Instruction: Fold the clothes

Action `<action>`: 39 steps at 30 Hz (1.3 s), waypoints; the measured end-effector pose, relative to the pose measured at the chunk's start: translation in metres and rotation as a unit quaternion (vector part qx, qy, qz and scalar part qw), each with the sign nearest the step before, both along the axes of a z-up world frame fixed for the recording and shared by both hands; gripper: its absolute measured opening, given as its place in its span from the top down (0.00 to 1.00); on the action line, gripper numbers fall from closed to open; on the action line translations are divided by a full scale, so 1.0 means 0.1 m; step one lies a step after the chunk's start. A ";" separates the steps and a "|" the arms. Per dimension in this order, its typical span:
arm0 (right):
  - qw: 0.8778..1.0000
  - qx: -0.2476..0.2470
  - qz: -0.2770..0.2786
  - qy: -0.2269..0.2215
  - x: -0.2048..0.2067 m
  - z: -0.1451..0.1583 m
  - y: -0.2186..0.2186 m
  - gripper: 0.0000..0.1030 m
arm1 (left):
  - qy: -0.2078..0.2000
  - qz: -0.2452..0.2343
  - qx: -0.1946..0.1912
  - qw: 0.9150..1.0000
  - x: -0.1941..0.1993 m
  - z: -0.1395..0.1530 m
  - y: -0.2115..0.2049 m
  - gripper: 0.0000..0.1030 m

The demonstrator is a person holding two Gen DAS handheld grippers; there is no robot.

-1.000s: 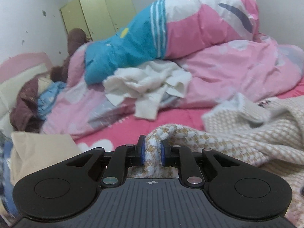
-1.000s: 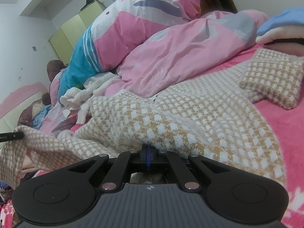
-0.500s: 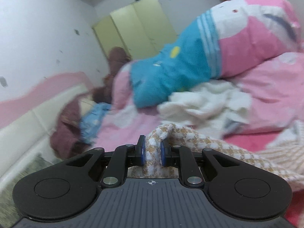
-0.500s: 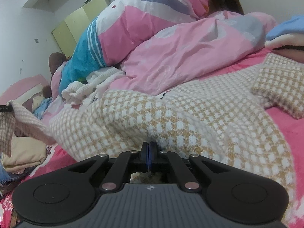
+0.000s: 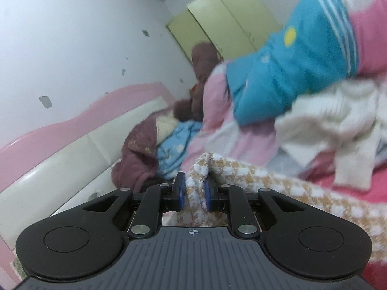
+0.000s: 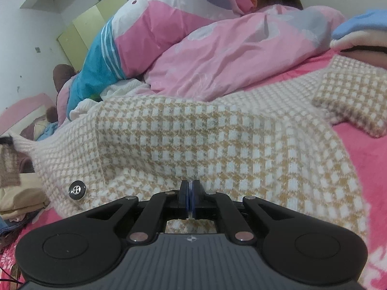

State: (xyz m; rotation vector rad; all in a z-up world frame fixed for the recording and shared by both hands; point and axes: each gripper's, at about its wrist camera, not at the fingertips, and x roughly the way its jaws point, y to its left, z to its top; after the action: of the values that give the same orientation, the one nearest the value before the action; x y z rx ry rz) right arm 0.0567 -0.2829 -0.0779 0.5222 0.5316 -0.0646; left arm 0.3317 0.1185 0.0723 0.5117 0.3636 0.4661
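Up front, the left claw (image 5: pixel 194 191) pinches the tan-and-white checked knit cardigan (image 6: pixel 217 140); the right claw (image 6: pixel 190 199), beside its black button (image 6: pixel 77 189), clamps its hem.

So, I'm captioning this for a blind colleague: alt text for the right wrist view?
The right gripper, shut on a tan-and-white checked cardigan, which is spread over a pink bed sheet. A pink quilt is heaped behind.

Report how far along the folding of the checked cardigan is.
Done: no fold shows yet; the checked cardigan lies spread across the pink sheet. In hand: the left gripper pinches a bunched edge, and the right gripper has its jaws shut at the near hem. Left: every fold.
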 end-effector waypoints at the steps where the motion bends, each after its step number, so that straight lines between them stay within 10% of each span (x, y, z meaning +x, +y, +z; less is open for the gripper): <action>1: 1.000 0.002 0.000 0.000 0.00 -0.01 0.00 1.00 | 0.012 0.006 0.000 1.000 0.05 -0.10 0.01 0.84; 8: 1.000 0.009 0.003 0.008 0.05 -0.06 -0.01 0.99 | 0.095 0.007 0.012 0.995 0.19 -0.83 -0.03 0.77; 13: 1.000 0.008 0.005 0.009 0.07 -0.07 -0.01 0.99 | 0.146 -0.030 0.039 0.988 0.13 -1.05 -0.17 0.43; 17: 1.000 0.011 0.006 0.008 0.08 -0.09 -0.03 0.99 | 0.157 -0.034 -0.010 0.987 0.07 -0.90 -0.13 0.25; 26: 0.999 0.035 0.013 0.005 0.08 -0.13 -0.11 0.99 | 0.091 -0.085 -0.155 0.980 -0.59 -0.08 -0.16 0.19; 34: 0.997 -0.028 0.066 -0.010 -0.20 0.26 0.04 0.77 | 0.147 -0.229 -0.321 0.907 -1.75 0.17 -0.62 0.14; 39: 0.984 -0.096 0.150 -0.025 -0.51 0.77 0.38 0.65 | 0.173 -0.277 -0.416 0.849 -2.23 -0.27 -0.81 0.14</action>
State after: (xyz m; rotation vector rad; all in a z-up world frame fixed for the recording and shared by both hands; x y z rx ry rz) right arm 0.0052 -0.2446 -0.0008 0.2501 0.5436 0.1837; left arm 0.1083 0.0377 0.0455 -0.1748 0.6894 -0.3695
